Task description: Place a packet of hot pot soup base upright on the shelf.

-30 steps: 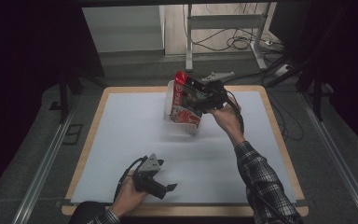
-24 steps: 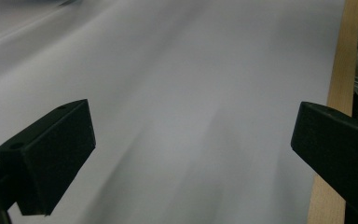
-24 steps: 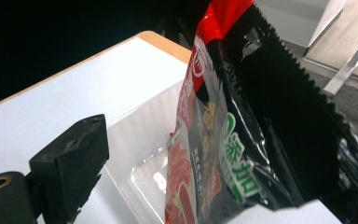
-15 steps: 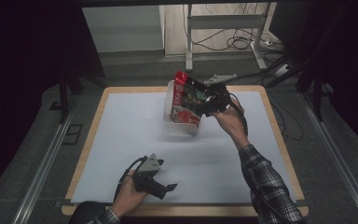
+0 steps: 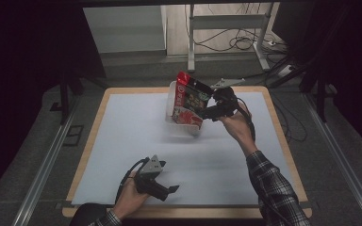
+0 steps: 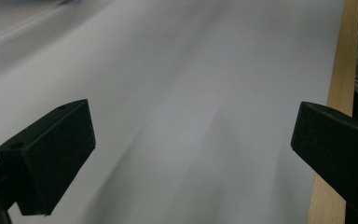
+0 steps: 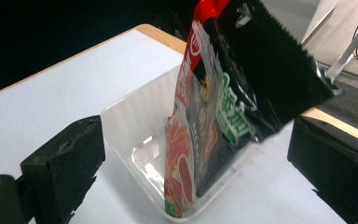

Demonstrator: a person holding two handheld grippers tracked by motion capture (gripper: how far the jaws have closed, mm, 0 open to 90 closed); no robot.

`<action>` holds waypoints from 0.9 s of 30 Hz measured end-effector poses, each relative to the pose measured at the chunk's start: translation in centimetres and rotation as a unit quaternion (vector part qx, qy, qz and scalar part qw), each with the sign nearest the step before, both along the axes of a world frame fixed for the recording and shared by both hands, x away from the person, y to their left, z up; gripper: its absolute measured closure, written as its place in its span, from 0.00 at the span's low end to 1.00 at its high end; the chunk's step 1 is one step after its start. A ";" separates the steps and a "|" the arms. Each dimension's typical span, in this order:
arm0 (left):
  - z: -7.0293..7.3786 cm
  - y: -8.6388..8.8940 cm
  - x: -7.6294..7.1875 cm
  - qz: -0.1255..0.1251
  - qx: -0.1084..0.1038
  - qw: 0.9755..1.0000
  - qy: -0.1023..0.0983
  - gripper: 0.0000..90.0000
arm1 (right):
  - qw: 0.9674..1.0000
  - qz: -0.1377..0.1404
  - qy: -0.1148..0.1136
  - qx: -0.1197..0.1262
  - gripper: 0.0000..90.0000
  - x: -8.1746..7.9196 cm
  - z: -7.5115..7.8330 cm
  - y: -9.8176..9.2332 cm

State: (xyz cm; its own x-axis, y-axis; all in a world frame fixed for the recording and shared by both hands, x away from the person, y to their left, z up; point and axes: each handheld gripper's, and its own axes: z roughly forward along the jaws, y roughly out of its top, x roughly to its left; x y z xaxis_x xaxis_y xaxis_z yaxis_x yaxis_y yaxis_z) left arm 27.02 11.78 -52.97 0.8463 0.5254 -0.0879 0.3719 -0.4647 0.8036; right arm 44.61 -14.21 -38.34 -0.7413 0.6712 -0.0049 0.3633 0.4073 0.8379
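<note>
A red and black snack packet (image 5: 191, 101) stands tilted in a clear plastic tray (image 5: 183, 130) at the far middle of the white mat. My right gripper (image 5: 207, 113) is just right of the packet, open. In the right gripper view its jaws stand wide apart, and the packet (image 7: 233, 93) leans out of the tray (image 7: 121, 112) a little beyond them, not pinched. Near the front edge my left gripper (image 5: 172, 189) lies low over the mat, held in a hand. It is open with nothing between its jaws (image 6: 191, 154).
The white mat (image 5: 122, 132) covers most of a wooden table whose rim (image 5: 283, 141) shows around it. In the left gripper view that wooden edge (image 6: 338, 93) runs along the right. Metal rails flank the table, and cables lie on the floor behind.
My right gripper has eased slightly back and toward the near side from the packet. The packet still leans in the tray. The left gripper has not moved.
</note>
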 end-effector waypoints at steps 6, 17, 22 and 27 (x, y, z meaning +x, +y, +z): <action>0.2 0.1 0.0 0.005 -0.004 1.000 -0.005 0.00 | 1.000 0.005 -0.010 0.005 0.05 -0.7 -0.5 -0.8; 0.3 0.2 0.0 0.013 0.003 1.000 -0.005 0.00 | 1.000 0.005 -0.008 0.003 0.05 -1.8 -1.7 -1.8; 0.3 0.2 0.0 0.014 0.001 1.000 -0.004 0.00 | 1.000 0.004 -0.003 0.003 0.05 -2.2 -2.1 -2.1; 0.3 0.2 -0.1 0.012 0.002 1.000 -0.005 0.00 | 1.000 0.012 -0.002 0.008 0.04 -2.9 -2.2 -2.7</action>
State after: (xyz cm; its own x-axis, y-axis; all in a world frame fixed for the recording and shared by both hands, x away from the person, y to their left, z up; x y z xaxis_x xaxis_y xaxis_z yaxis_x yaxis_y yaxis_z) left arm 26.95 11.93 -52.67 0.8344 0.5457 -0.0766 0.3742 -0.4590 0.8058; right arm 41.69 -16.87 -40.52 -0.7574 0.6530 0.0026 0.3495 0.4020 0.8463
